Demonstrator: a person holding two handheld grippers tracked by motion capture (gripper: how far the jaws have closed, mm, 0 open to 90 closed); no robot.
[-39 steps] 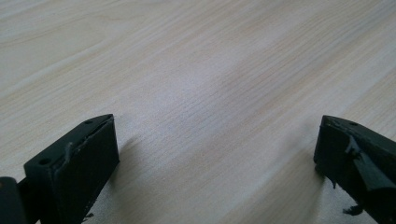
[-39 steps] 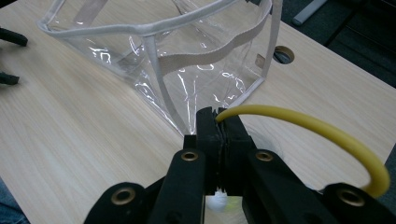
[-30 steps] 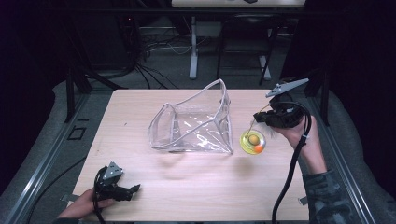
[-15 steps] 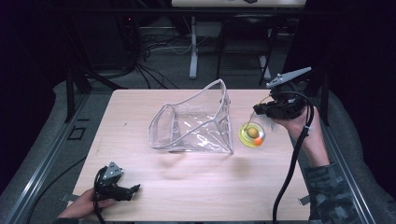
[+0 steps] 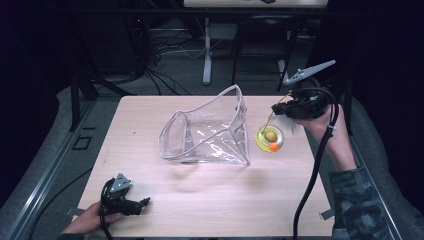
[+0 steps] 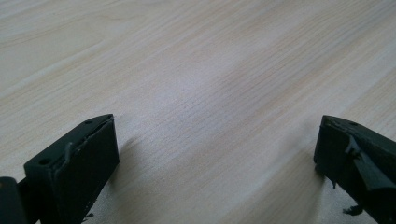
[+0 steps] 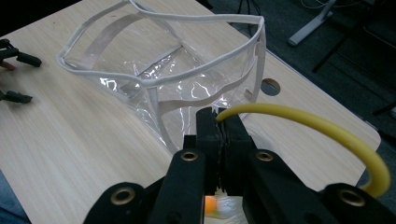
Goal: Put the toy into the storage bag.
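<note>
Yellow cord (image 7: 299,119) is pinched tight in my right claw (image 7: 222,126), the jaws squeezed together on it. It's a smooth rubbery tube that arcs away from the claw, and a see-through yellow-green pod (image 5: 270,138) with an orange ball inside hangs from it, up off the table (image 5: 210,200) just to the right of the clear bag (image 5: 207,135).

Table is pale wood-grain laminate with rounded corners and a round cable hole (image 7: 270,87) behind the bag. Room around it is dark, grey floor, cables and a stand's foot (image 5: 207,75) beyond the far edge.

Bag is soft clear plastic with white trim, standing open, mouth tilted toward the far left. Can't see anything in it, though the glare makes it hard to be sure.

My left claw (image 5: 131,204) sits low at the near left corner, well apart from the bag, jaws spread wide with just bare wood between them (image 6: 210,154).
</note>
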